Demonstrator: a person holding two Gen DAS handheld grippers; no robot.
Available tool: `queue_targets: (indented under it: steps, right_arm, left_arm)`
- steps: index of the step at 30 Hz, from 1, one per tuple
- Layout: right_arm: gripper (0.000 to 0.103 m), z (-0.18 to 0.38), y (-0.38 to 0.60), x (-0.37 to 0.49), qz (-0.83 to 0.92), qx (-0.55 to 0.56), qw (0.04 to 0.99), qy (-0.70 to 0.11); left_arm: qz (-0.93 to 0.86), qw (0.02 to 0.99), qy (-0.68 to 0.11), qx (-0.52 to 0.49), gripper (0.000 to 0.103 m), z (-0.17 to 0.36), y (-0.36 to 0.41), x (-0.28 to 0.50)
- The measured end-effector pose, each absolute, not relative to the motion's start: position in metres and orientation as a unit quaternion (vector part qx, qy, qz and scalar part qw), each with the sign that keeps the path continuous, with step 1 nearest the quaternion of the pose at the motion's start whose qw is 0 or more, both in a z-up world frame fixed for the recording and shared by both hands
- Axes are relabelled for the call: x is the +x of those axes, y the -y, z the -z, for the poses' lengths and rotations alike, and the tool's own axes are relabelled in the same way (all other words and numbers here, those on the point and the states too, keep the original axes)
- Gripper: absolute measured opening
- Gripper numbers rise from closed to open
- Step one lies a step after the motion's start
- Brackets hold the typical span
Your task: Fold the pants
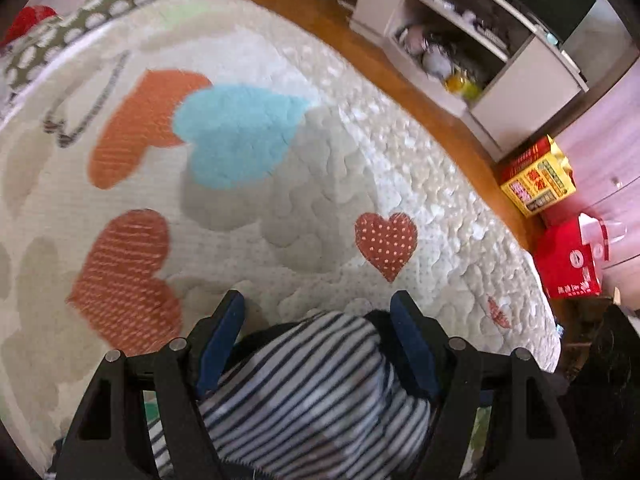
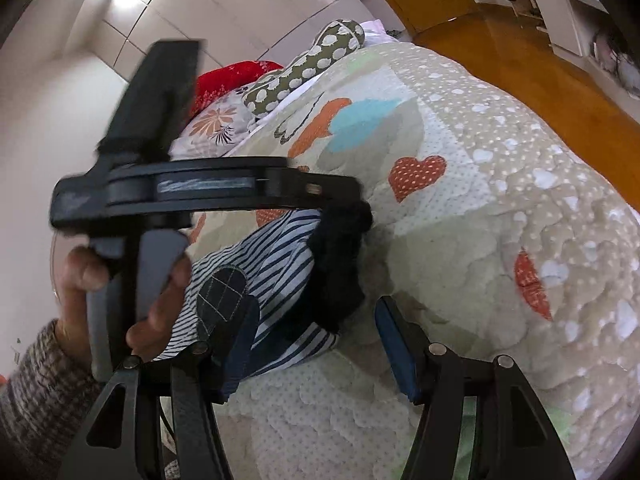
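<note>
Here, catalogued from left to right across the bed

Item: person's hand [image 2: 120,292], sleeve [image 2: 36,392] of grey marled knit, at the far left of the right wrist view; wrapped round the handle of the left gripper [image 2: 344,216], whose black body crosses that view above the garment, blurred.

Item: left gripper [image 1: 318,308], own view; blue-padded fingers [image 1: 222,340] set wide apart, pointing steeply down. The striped cloth bulges up between them and seems to brush the right-hand pad; whether either pad presses on it cannot be told.

Item: pants [image 1: 312,392], white with dark navy stripes, a black fuzzy lining [image 2: 340,264] at one end and a dark stitched patch [image 2: 222,292]. They lie bunched on the quilt near its front edge; in the right wrist view, left of centre, beneath the left gripper.

Item: right gripper [image 2: 316,340]; jaws well apart, nothing clamped. Its left finger [image 2: 240,352] overlaps the edge of the striped cloth; its right finger [image 2: 396,348] stands over bare quilt, clear of the garment.

Item: quilt [image 1: 328,184], cream and beige, quilted, with orange and blue hearts; covers the bed.

Item: spotted bolster [image 2: 320,60] and red pillow [image 2: 228,76] at the head of the bed.

Item: wooden floor [image 1: 360,44], white shelf unit [image 1: 500,80], yellow and red boxes [image 1: 538,180] at the far right
</note>
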State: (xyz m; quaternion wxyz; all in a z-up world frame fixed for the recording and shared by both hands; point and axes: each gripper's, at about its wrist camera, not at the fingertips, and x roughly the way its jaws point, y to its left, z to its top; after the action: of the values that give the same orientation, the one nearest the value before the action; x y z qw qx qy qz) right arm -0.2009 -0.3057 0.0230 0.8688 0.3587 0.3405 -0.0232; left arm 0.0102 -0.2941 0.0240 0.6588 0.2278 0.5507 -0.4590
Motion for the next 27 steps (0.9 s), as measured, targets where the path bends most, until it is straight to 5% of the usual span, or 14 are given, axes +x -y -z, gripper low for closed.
queue_targets:
  steps: [4,5,6,7,8,23,27]
  right_arm:
    - [0.065,-0.019,0.298,-0.191,0.025,0.352,0.874,-0.335]
    - [0.065,-0.018,0.295,-0.189,0.028,0.347,0.876,-0.333]
    - [0.056,-0.018,0.293,-0.186,0.031,0.34,0.879,-0.332]
    - [0.042,-0.019,0.293,-0.185,0.031,0.337,0.88,-0.332]
    - [0.016,-0.018,0.293,-0.182,0.025,0.337,0.879,-0.337]
    - [0.016,-0.067,0.22,-0.132,-0.037,0.22,0.906,-0.36]
    - [0.019,-0.06,0.184,-0.104,-0.062,0.174,0.904,-0.386]
  left_arm:
    - [0.458,0.651,-0.555,0.241,0.069,-0.019,0.304,0.005]
    - [0.464,0.649,-0.548,0.252,0.059,-0.019,0.304,0.0]
    - [0.47,0.647,-0.541,0.26,0.03,-0.02,0.305,-0.006]
    - [0.47,0.648,-0.536,0.267,0.021,-0.02,0.305,-0.011]
    - [0.474,0.65,-0.532,0.266,0.02,-0.024,0.302,-0.015]
    - [0.44,0.743,-0.502,0.043,0.02,-0.073,0.145,0.035]
    - [0.389,0.75,-0.534,-0.024,0.032,-0.054,0.099,0.062]
